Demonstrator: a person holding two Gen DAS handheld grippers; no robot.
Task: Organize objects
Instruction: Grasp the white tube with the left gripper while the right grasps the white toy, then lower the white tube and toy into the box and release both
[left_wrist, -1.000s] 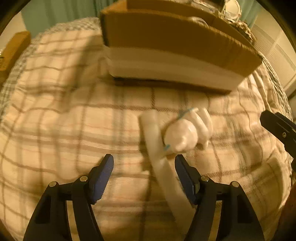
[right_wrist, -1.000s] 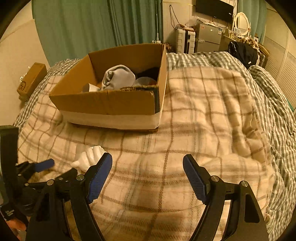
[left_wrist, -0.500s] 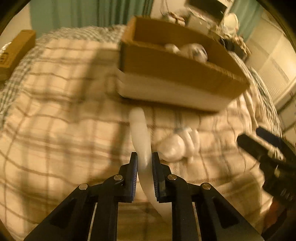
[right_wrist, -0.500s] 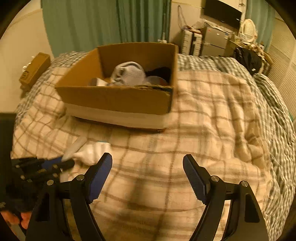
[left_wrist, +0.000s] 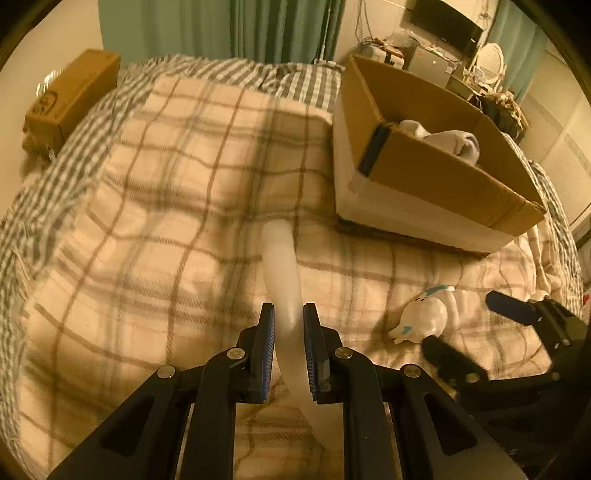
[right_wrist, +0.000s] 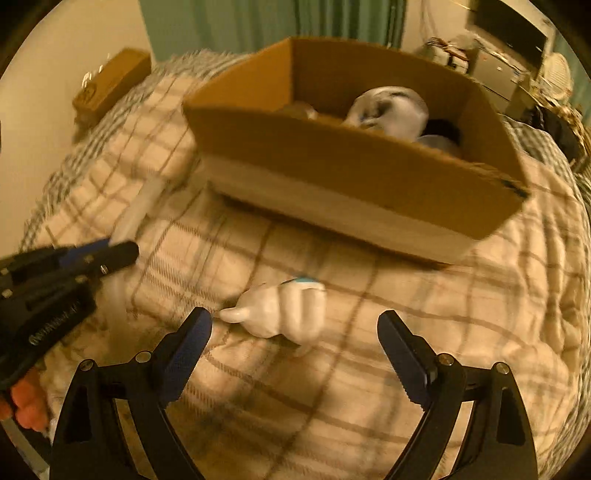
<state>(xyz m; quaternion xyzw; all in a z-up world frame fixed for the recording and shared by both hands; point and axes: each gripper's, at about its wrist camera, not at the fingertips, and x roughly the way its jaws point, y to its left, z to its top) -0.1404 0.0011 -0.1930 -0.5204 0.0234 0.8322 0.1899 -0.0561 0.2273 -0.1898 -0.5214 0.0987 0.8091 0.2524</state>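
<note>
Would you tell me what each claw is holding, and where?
Left claw grips the long white piece mid-length; right claw is open, holding nothing.

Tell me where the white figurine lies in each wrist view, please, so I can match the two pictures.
Left wrist: white figurine at lower right, on the blanket, below the cardboard box.
Right wrist: white figurine at lower centre, ahead of the open right gripper.
Shared landmark: the cardboard box.
</note>
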